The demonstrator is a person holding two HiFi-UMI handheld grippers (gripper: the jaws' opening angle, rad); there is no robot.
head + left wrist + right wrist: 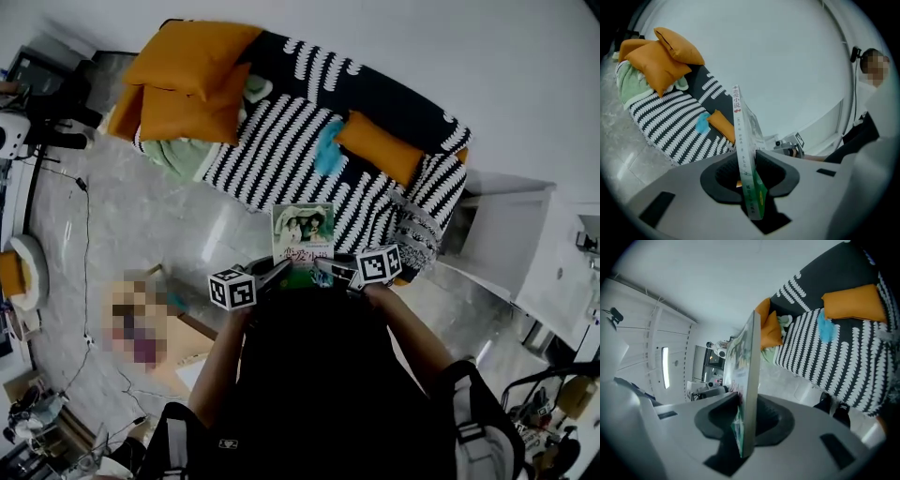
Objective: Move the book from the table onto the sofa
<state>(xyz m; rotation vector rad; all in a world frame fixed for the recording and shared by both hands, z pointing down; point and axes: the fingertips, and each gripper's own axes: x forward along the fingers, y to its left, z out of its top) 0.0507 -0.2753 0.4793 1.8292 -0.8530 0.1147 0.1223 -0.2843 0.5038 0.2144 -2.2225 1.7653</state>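
Note:
A thin book (303, 242) with a green and white cover is held in the air between the person and the sofa (309, 141). My left gripper (277, 275) is shut on its near left edge and my right gripper (330, 272) is shut on its near right edge. In the left gripper view the book (746, 154) stands edge-on, spine showing, clamped between the dark pads (776, 173). In the right gripper view the book (746, 394) is pinched edge-on in the same way. The sofa has a black and white striped cover and lies just beyond the book.
Orange cushions (192, 89) are piled at the sofa's left end, with a single orange cushion (380, 147) and a blue cloth (328, 150) near the right. A white cabinet (511, 244) stands at the right. Grey marble floor (141, 216) lies before the sofa, and cables run at the left.

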